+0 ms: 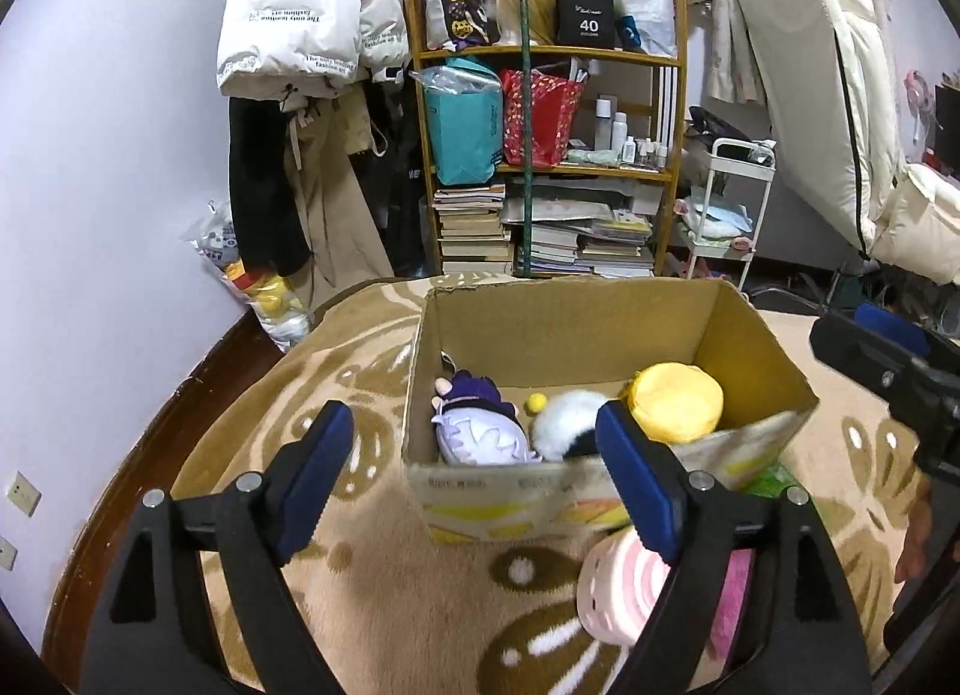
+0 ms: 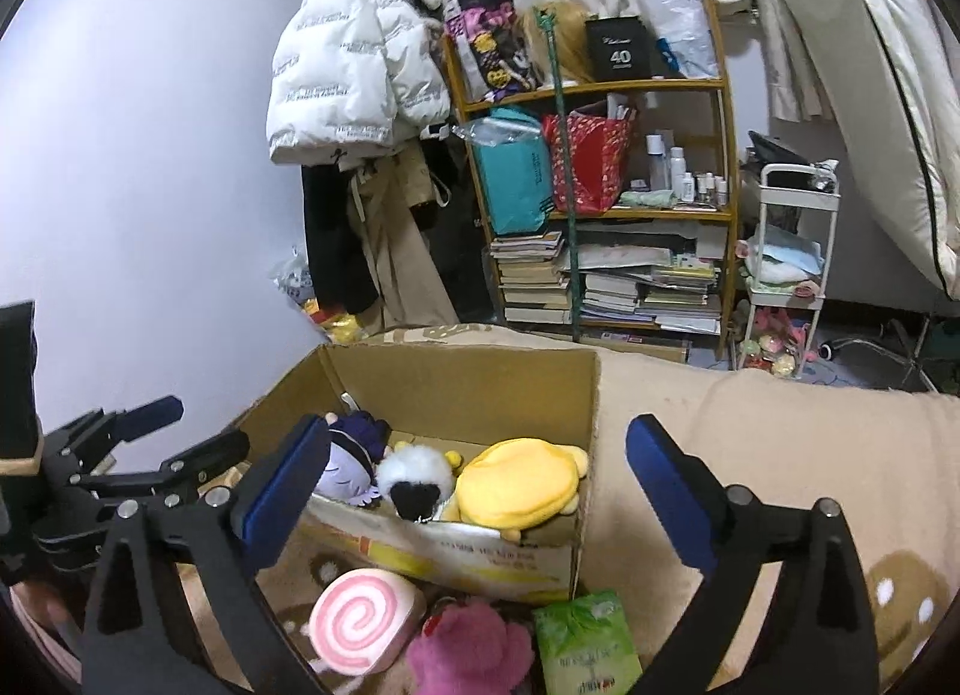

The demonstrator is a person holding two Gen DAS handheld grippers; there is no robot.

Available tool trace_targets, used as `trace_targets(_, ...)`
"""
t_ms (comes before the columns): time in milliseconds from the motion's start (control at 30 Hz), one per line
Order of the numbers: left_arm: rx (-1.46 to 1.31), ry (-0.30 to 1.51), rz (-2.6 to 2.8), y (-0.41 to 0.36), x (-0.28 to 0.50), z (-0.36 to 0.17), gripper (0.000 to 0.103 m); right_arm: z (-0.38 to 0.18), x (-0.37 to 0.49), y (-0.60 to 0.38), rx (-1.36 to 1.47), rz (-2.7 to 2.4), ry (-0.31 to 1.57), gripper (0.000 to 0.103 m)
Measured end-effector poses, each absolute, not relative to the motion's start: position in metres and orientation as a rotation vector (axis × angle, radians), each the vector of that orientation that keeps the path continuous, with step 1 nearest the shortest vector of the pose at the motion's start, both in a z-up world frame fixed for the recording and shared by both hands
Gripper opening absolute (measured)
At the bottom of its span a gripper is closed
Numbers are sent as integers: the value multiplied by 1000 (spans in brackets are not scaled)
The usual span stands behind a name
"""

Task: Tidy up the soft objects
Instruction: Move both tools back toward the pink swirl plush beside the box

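Note:
An open cardboard box (image 1: 600,329) (image 2: 456,383) stands on a patterned blanket. Inside lie a purple-haired plush (image 1: 480,425) (image 2: 351,461), a white and black fluffy plush (image 1: 567,422) (image 2: 414,479) and a yellow plush (image 1: 678,401) (image 2: 516,482). In front of the box lie a pink swirl roll plush (image 2: 360,620) (image 1: 624,587), a magenta plush (image 2: 471,650) and a green packet (image 2: 585,644). My left gripper (image 1: 474,485) is open and empty, before the box's near wall. My right gripper (image 2: 474,491) is open and empty above the box's near edge.
A wooden shelf (image 1: 546,59) with bags, bottles and stacked books stands behind the box. Coats hang on the left wall (image 1: 288,11). A white cart (image 1: 732,203) and a leaning mattress (image 1: 822,95) are at the right. The left gripper shows in the right wrist view (image 2: 150,443).

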State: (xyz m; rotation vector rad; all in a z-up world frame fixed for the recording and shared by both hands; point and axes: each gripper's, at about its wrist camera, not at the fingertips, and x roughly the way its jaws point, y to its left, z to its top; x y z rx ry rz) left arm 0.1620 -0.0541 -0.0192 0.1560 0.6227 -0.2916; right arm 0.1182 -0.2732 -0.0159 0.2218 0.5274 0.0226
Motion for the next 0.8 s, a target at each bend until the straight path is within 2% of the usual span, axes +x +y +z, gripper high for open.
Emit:
trace_targets(133, 159, 606, -290, -54, 147, -13, 95, -10, 105, -277, 216, -4, 538, 103)
trace_targets(467, 167, 616, -294, -52, 113, -6, 95, 6, 66, -283, 209, -50, 540, 103)
trace_targets(800, 196, 655, -311, -53, 88, -16, 95, -2, 43, -285, 229, -83, 567, 103)
